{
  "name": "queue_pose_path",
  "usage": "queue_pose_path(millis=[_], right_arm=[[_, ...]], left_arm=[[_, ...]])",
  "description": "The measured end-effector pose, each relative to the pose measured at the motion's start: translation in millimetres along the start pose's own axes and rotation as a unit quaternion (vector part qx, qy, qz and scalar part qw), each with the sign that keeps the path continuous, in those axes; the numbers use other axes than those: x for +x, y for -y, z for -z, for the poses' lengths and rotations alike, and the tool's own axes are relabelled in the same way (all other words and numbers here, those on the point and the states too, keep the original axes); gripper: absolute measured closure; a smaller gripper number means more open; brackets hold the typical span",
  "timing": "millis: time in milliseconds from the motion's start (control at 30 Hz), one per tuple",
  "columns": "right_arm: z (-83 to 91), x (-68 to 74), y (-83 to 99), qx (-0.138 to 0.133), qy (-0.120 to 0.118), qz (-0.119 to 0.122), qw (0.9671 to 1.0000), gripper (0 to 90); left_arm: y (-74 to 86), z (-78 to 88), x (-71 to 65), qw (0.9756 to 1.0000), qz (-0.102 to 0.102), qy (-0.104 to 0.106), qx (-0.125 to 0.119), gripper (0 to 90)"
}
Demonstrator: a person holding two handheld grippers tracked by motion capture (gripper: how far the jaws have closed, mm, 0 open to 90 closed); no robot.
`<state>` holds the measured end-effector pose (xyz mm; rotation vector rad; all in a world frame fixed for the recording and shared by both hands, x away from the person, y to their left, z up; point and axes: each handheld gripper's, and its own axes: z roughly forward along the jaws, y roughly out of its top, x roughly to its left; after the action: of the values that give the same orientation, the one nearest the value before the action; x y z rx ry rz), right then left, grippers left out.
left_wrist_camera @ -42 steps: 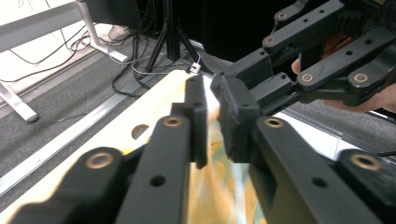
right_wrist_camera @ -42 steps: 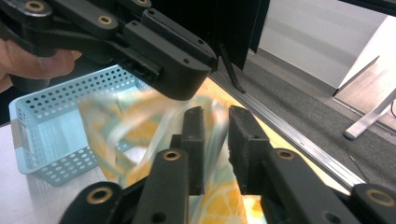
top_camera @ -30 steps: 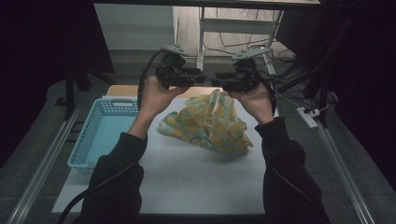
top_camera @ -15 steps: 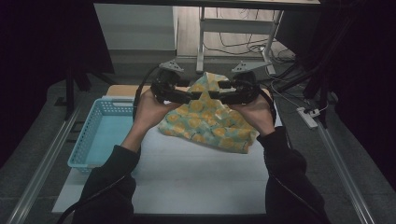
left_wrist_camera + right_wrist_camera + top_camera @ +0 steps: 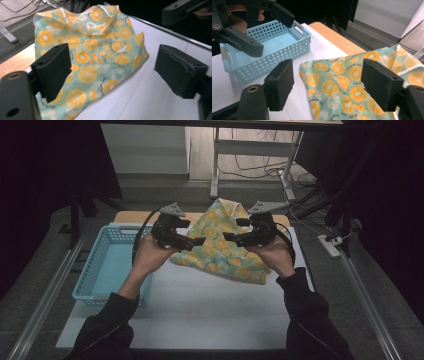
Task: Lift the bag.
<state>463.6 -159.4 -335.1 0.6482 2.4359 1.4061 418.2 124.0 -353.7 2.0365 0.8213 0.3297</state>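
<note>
cloth: soft teal cloth with orange fruit print (image 5: 223,243), heaped on white tabletop (image 5: 200,305) | handling: light, floppy, pinch at edge | left claw (image 5: 196,240): just opening wide, empty | right claw (image 5: 231,236): just opening wide, empty

You are working under dim overhead light: the room is falling to black around the lit table (image 5: 200,310). Beyond your jaws the cloth (image 5: 100,55) is showing sharp; the near jaw pads are blurring softly.
</note>
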Motion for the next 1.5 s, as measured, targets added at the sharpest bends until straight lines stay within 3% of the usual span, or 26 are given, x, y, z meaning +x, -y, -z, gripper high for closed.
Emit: queue_pose_path(millis=[333,467,833,1200,1500], right_arm=[[1.1,11.6,23.0,-0.001,-0.007,-0.001,1.0,18.7],[1.5,14.2,34.2,-0.003,-0.012,-0.012,0.9998,16.1],[0.3,25.8,68.9,0.019,-0.018,-0.024,0.9994,10.3],[4.3,38.5,98.1,0.029,-0.001,-0.014,0.9995,3.4],[15.8,44.0,124.8,0.032,0.013,-0.024,0.9991,2.5]], left_arm=[[32.9,5.2,-8.0,0.9998,0.012,-0.002,0.013,6.4],[45.7,9.3,-10.9,0.9998,0.016,0.002,0.009,3.5],[88.9,18.4,-16.5,0.9993,0.036,0.007,0.012,0.0],[131.1,31.8,-27.9,0.9984,0.053,0.004,0.018,0.0],[169.1,46.8,-39.7,0.997,0.075,-0.009,0.02,0.0]])
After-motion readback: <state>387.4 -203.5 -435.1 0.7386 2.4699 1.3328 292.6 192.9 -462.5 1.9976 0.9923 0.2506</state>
